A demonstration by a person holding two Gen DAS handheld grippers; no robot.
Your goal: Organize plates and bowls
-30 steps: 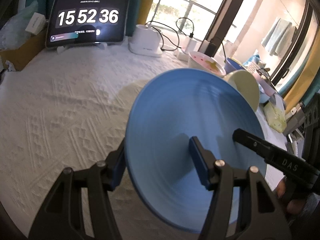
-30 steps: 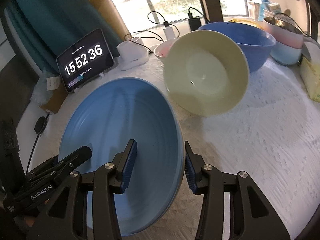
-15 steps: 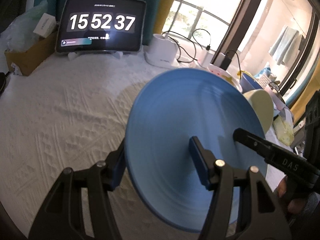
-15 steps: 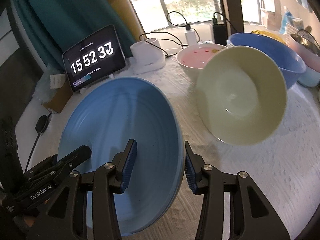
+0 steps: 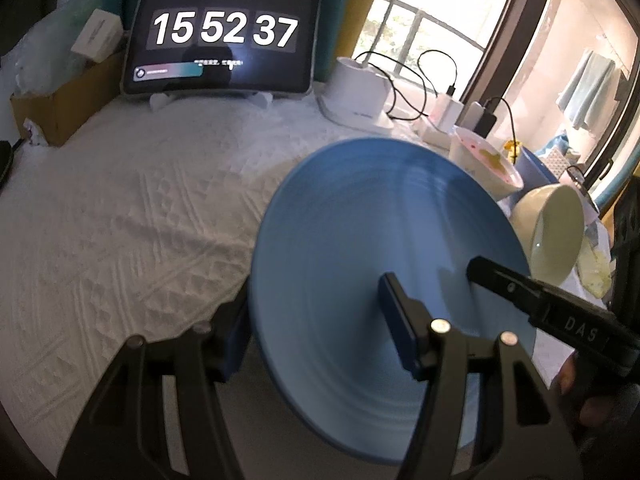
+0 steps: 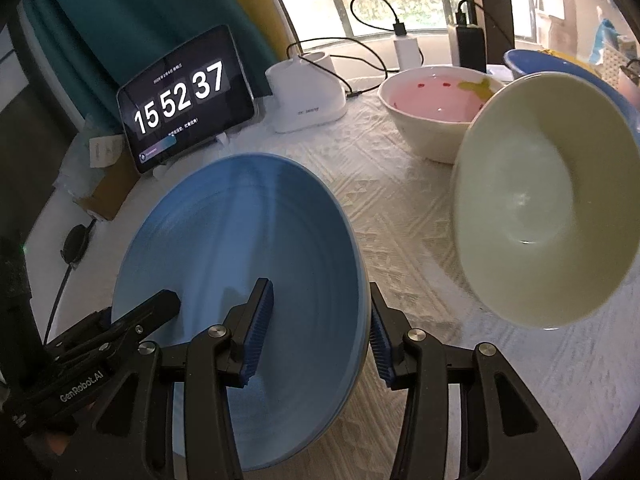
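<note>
A large blue plate (image 5: 372, 240) is held tilted above the white tablecloth by both grippers. My left gripper (image 5: 316, 328) is shut on its left rim. My right gripper (image 6: 320, 332) is shut on its right rim (image 6: 360, 280); the plate fills the lower left of the right wrist view (image 6: 240, 264). A cream bowl (image 6: 536, 208) lies tipped on its side to the right of the plate, its opening facing me; it also shows in the left wrist view (image 5: 556, 232). A white bowl with a pink inside (image 6: 436, 100) and a blue bowl (image 6: 532, 60) stand behind it.
A tablet clock (image 5: 224, 36) stands at the back left beside a cardboard box (image 5: 56, 104). A white charging base (image 5: 356, 96), plugs and cables (image 6: 368, 8) sit along the window edge. The white tablecloth (image 5: 120, 208) spreads to the left of the plate.
Both grippers have carried the blue plate toward the tablet; the tablet looms larger. The cream bowl and the other bowls have shifted right in both views.
</note>
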